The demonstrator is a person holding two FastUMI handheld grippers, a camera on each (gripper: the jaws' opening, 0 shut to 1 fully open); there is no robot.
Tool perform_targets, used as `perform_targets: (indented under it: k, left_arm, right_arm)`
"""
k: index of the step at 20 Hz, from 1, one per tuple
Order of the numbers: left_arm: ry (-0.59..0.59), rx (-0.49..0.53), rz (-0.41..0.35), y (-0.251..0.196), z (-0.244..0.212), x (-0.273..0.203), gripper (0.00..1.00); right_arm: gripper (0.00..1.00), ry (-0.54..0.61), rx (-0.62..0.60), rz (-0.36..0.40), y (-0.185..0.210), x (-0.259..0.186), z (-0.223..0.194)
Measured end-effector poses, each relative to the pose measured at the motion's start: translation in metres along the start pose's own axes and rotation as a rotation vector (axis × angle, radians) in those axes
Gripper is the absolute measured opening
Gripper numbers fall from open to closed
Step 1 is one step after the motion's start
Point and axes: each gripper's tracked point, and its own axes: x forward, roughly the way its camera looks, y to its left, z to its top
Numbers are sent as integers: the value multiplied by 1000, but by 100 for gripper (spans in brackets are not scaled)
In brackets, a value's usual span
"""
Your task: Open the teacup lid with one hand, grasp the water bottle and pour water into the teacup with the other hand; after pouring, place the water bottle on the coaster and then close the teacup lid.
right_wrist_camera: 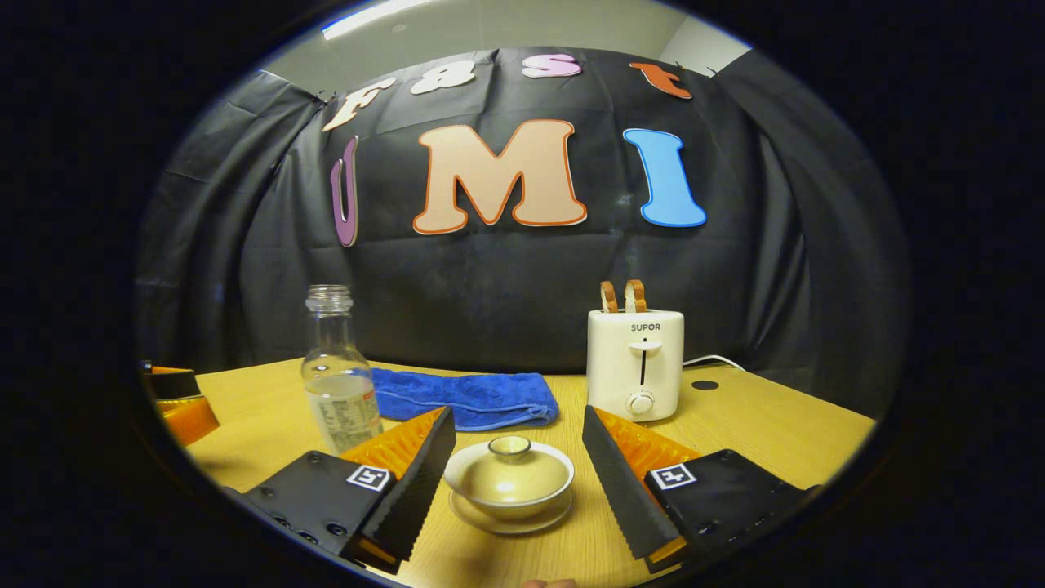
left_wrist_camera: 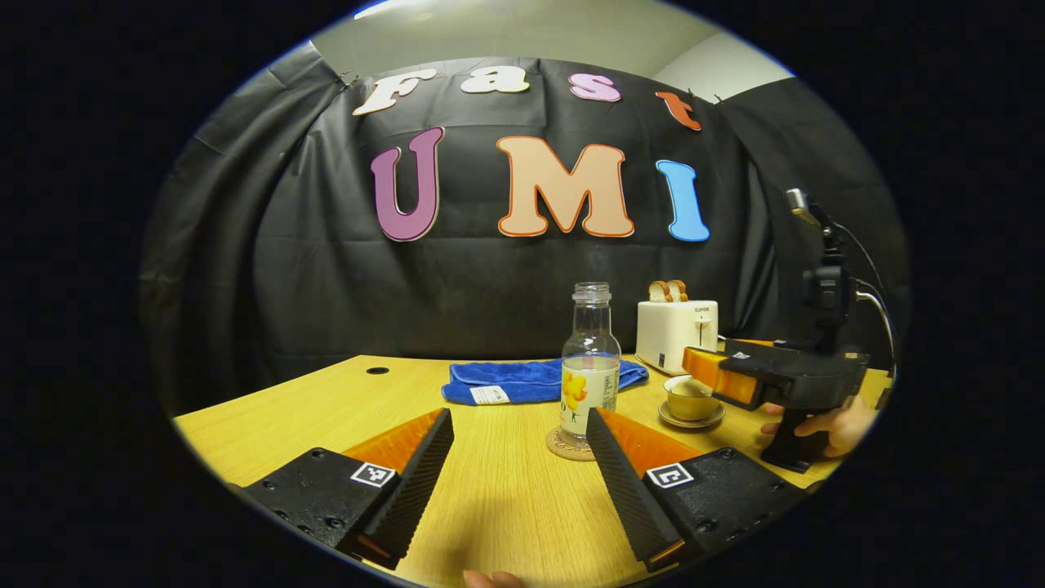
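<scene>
The lidded teacup point(right_wrist_camera: 510, 478) sits on its saucer between the fingers of my right gripper point(right_wrist_camera: 517, 416), which is open and straddles the lid without clamping it. The clear, uncapped water bottle point(left_wrist_camera: 589, 367) stands upright on a round coaster point(left_wrist_camera: 565, 447), partly filled. My left gripper point(left_wrist_camera: 518, 418) is open just in front of the bottle, which stands off its right finger. In the left gripper view the right gripper point(left_wrist_camera: 718, 377) hovers over the teacup point(left_wrist_camera: 690, 402), held by a hand point(left_wrist_camera: 826, 426). The bottle point(right_wrist_camera: 339, 384) stands left of the cup.
A folded blue cloth point(left_wrist_camera: 531, 380) lies behind the bottle. A white toaster point(right_wrist_camera: 635, 359) with two slices of bread stands behind the teacup. The wooden table point(left_wrist_camera: 326, 408) has a cable hole point(left_wrist_camera: 377, 371) at its far left. The left gripper's body point(right_wrist_camera: 175, 400) shows at the left edge.
</scene>
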Motion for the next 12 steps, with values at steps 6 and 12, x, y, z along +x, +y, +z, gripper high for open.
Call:
perform_targets:
  k: [6, 12]
  left_arm:
    - [7, -1, 33, 1, -1, -12, 96]
    - [8, 12, 63, -15, 9, -55, 95]
  right_arm:
    - [97, -9, 3, -34, 8, -82, 4]
    - [99, -10, 0, -92, 7, -128, 6]
